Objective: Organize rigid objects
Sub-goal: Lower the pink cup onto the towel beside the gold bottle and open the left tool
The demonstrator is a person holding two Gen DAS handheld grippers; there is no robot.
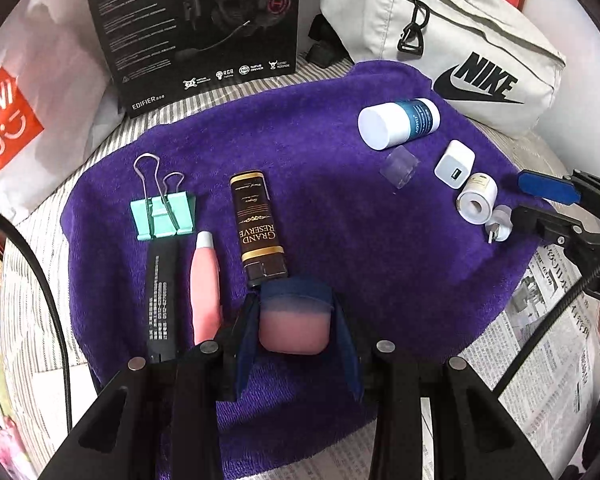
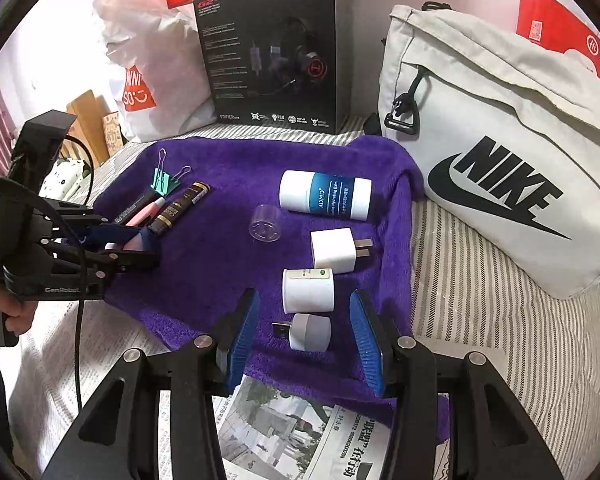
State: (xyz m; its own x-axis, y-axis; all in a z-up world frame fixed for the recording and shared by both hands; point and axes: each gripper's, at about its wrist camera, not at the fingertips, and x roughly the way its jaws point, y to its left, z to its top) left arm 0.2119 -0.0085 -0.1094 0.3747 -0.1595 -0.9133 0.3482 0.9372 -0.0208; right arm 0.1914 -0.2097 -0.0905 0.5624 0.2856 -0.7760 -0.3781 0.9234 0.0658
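Left wrist view shows the left claw [image 1: 296, 320] clamped on a pink block [image 1: 294, 330] over the purple towel [image 1: 340, 240], likely to set beside the brown tube [image 1: 258, 224], while the right claw [image 2: 304, 340] stands apart, empty.

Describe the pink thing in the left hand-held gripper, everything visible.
The pink object is small, with rounded corners and a smooth, matte, plastic-like look; what it is cannot be told. It sits clamped between the blue pads of the left hand-held gripper, which cover both its sides and shade its far edge, so only the broad pink face shows. It is over the near part of the purple towel, just short of the brown GRAND RESERVE stick. Whether it touches the towel cannot be told.
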